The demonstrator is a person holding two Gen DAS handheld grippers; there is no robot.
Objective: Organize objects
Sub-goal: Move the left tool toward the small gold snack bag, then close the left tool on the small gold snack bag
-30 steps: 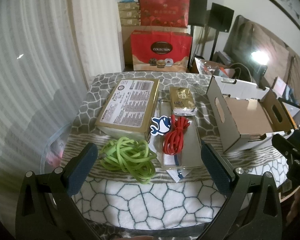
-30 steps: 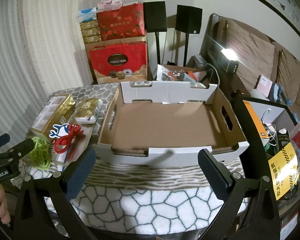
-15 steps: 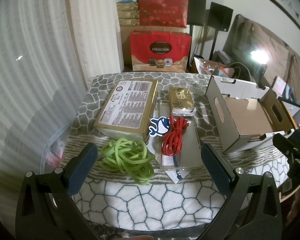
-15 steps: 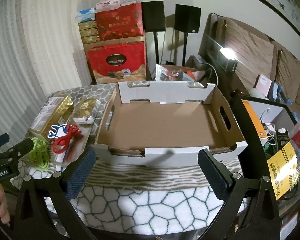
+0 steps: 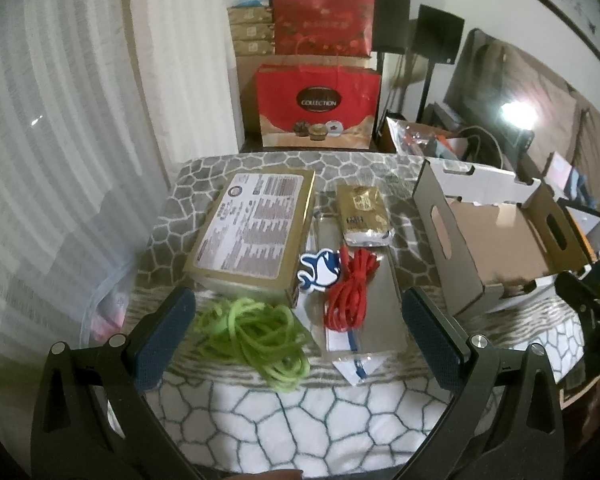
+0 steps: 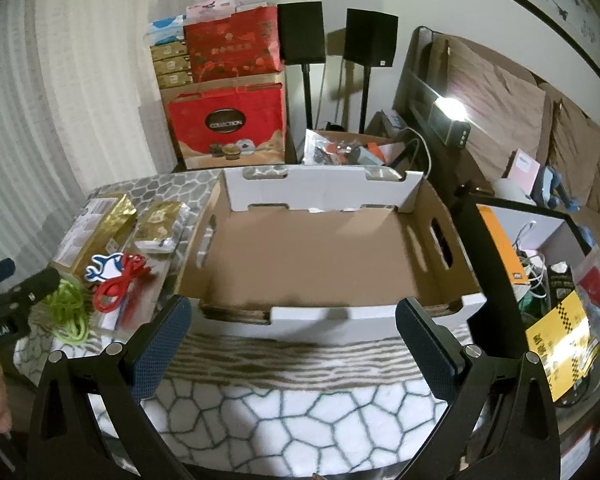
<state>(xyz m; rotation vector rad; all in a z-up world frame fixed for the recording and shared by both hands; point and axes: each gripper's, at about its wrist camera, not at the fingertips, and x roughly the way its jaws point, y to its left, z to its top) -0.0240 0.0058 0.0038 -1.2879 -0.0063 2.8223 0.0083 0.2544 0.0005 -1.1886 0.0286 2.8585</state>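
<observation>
- Left gripper hangs low over the near edge of the surface, jaws wide apart, nothing between them.
- Right gripper is the same deal: jaws spread wide, empty, pointing straight at the cardboard box.
- The box is open on top with nothing inside, sitting on the right side of the surface, handle cutouts in its side walls.
- Green cord is a loose tangle near the front left, right ahead of the left gripper, not touching it.
- Red cable is coiled on a clear flat case, just right of the green cord.
- A little whale sticker sits beside the top of the red cable, touching the corner of the big gold box.
- Big gold box lies flat, label side up, at the back left.
- Gold packet lies behind the red cable, between the big gold box and the cardboard box.
- Everything sits on a cloth with a stone pattern.
- Behind the surface: red gift bags stacked against the wall, and 2 black speakers on stands.
</observation>
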